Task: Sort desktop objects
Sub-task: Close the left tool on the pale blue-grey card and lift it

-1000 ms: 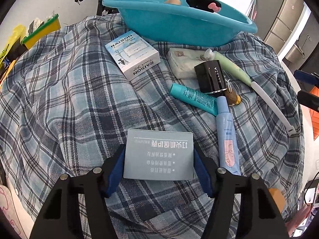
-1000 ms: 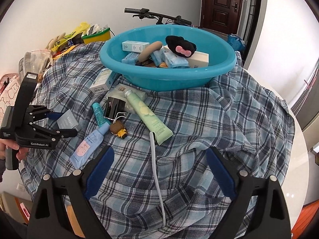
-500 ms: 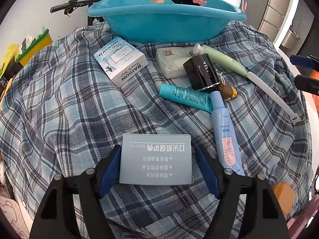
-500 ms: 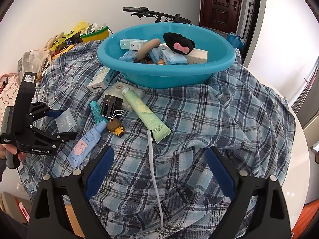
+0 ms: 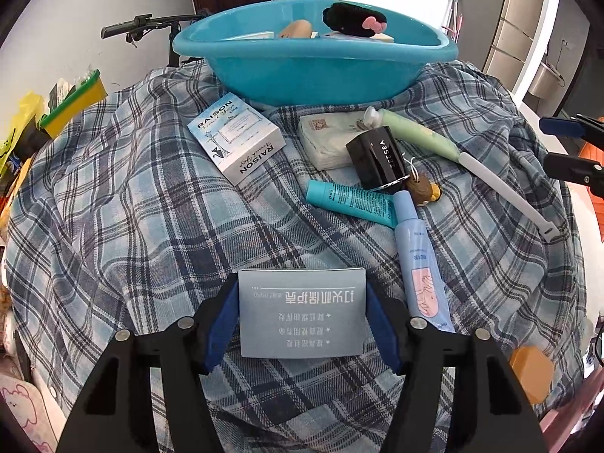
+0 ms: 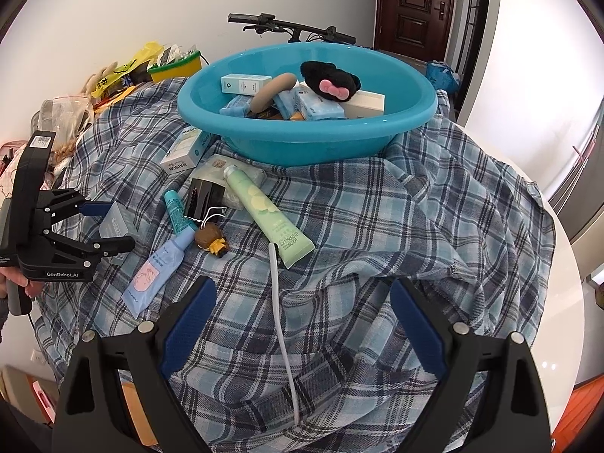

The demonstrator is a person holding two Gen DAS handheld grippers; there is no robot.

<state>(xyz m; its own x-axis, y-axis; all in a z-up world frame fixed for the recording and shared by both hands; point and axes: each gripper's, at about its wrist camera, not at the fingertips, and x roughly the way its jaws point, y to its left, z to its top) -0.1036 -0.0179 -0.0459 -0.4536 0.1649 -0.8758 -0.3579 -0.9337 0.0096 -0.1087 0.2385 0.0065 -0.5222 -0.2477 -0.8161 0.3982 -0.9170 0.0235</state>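
My left gripper (image 5: 302,315) is shut on a grey-blue box with Chinese print (image 5: 302,311) and holds it above the plaid cloth; it shows at the left of the right wrist view (image 6: 113,222). My right gripper (image 6: 302,313) is open and empty over the cloth's near side. A teal basin (image 6: 305,139) with several sorted items stands at the back. On the cloth lie a RAISON box (image 5: 236,137), a black box (image 5: 377,158), a teal tube (image 5: 349,202), a light-blue tube (image 5: 421,264), a green tube (image 6: 268,213), a tissue pack (image 5: 322,137), a small doll (image 6: 211,238) and a white strap (image 6: 281,324).
A plaid cloth (image 6: 415,207) covers the round white table (image 6: 566,302). Yellow and green bags (image 6: 151,64) pile up at the far left. A bicycle handlebar (image 6: 290,30) stands behind the basin. An orange object (image 5: 530,370) sits at the near right edge.
My left gripper has risen and tilted up with the box in it, so the basin's inside now shows. The right gripper has stayed nearly still.
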